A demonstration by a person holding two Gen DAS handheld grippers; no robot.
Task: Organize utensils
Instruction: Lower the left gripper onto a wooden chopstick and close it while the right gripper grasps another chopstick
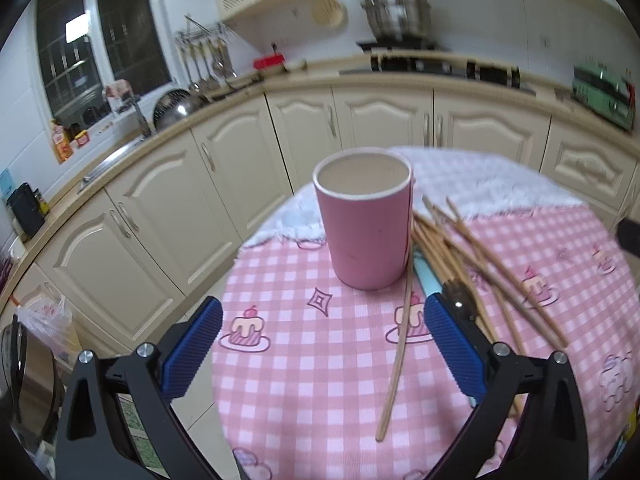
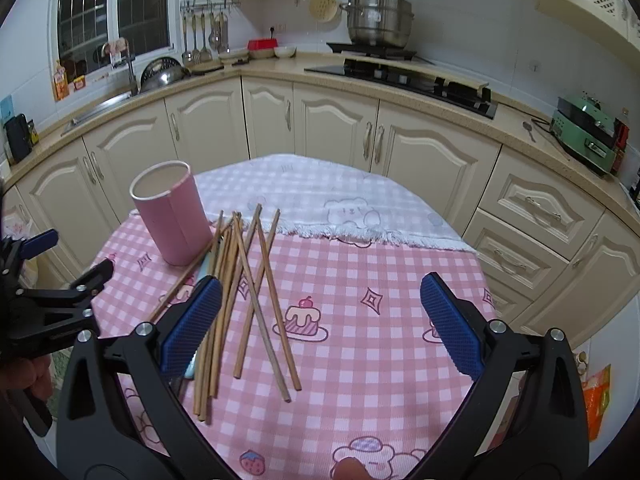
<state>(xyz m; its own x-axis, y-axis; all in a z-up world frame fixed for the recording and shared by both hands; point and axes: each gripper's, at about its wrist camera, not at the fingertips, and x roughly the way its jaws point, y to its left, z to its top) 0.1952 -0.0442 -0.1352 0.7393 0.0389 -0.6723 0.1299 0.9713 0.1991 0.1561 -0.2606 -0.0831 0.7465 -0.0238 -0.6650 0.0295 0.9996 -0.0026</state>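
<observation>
Hovering above the table with jaws spread wide and nothing between them, the right gripper (image 2: 320,320) faces a loose heap of chopsticks (image 2: 248,280) on the pink checked cloth (image 2: 380,360). The left gripper (image 1: 322,344) is likewise released and empty, aimed at the pink cup (image 1: 366,220), which stands upright just left of the heap.

The sticks cross and overlap, so a pinch could catch several at once or lever neighbours off the table. One stick leans against the cup's base; dragging it might tip the empty cup. A light blue handle (image 2: 204,268) lies under the pile and may snag.

The right view shows the whole spread of sticks and the left gripper at its edge. The left view shows the inside of the cup, apparently empty, and a dark fork-like head (image 1: 460,296) beside its right finger.
</observation>
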